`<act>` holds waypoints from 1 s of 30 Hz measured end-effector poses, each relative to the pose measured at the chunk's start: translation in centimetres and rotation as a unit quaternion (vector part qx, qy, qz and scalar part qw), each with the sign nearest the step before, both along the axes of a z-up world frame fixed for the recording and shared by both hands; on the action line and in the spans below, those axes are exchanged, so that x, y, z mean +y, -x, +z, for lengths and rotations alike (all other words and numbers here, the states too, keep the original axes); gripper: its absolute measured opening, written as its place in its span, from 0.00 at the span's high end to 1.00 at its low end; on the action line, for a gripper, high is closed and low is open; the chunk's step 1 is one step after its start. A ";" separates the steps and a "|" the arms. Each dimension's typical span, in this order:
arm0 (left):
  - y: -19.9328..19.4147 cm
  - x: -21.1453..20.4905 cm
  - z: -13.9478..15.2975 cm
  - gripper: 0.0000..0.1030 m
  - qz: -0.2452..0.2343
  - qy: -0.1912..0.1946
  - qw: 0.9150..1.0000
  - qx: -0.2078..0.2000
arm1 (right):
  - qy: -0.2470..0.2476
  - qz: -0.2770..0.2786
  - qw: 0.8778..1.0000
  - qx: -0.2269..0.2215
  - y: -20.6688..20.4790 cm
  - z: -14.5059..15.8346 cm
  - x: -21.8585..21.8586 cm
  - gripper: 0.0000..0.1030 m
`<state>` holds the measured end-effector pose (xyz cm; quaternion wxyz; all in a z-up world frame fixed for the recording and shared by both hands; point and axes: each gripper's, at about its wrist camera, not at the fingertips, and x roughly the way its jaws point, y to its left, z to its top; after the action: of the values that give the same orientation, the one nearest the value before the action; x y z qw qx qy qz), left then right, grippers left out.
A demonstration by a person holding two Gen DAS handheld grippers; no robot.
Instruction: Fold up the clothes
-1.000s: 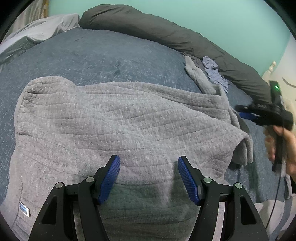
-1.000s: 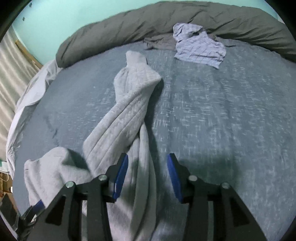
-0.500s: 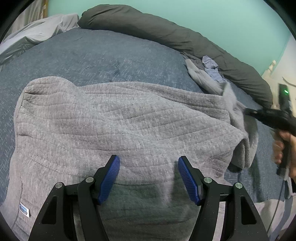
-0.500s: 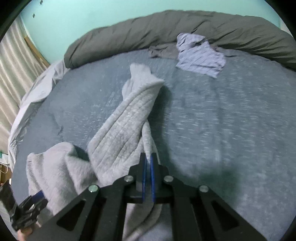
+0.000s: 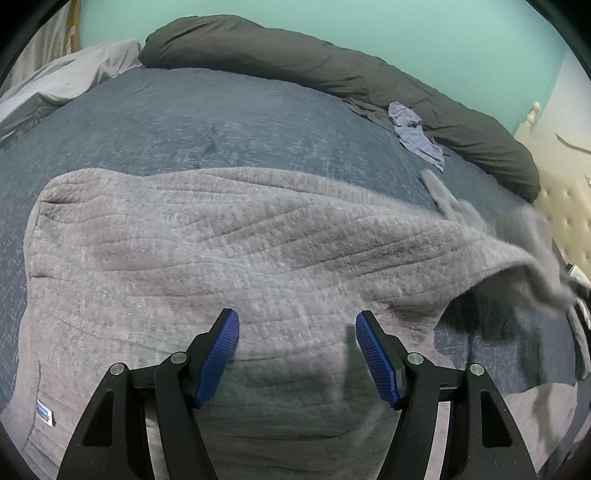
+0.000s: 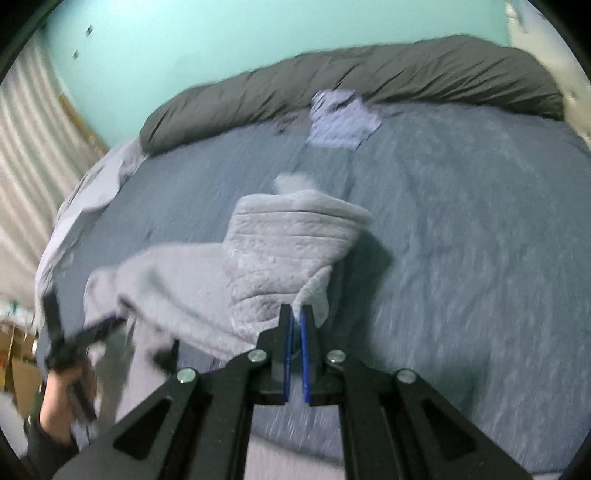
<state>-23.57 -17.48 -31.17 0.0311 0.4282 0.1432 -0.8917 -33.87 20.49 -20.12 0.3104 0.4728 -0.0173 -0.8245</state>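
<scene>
Fabric of the grey sweater (image 6: 280, 258) is pinched between the closed blue pads of the right gripper (image 6: 295, 317), which holds a sleeve lifted off the bed (image 6: 461, 240) so that the cloth bunches and folds over just beyond the pads. The rest of this view is blurred. Left of the sweater, low in the view, a hand (image 6: 55, 402) grips the handle of the other tool.

The left gripper (image 5: 297, 328) stands wide open just above the sweater (image 5: 221, 251), with nothing between its pads (image 5: 221, 350); whether they touch the cloth cannot be told. The sweater body lies spread flat across the near part of the bed (image 5: 184, 122), with a small white label (image 5: 45, 410) at its near left edge. At the sweater's right side the cloth rises off the bed in a blurred flap, shadow beneath it.

Beyond the sweater, a small blue checked garment (image 5: 417, 136) lies crumpled on the bed. Past that, a dark grey duvet (image 5: 332, 70) is rolled along the far edge against a green wall (image 5: 406, 29). Left of the sweater, at the far corner, pale sheets (image 5: 70, 77) are heaped.
</scene>
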 end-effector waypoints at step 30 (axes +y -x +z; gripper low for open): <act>0.1 0.2 -0.3 0.32 -0.008 0.003 1.000 -0.004 | -0.001 -0.040 0.998 -0.042 8.4 -7.5 -4.5 0.72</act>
<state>-23.67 -17.28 -31.52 0.0259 0.4325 0.1375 -0.8907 -42.32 16.01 -27.58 0.2756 0.5060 -0.0481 -0.8159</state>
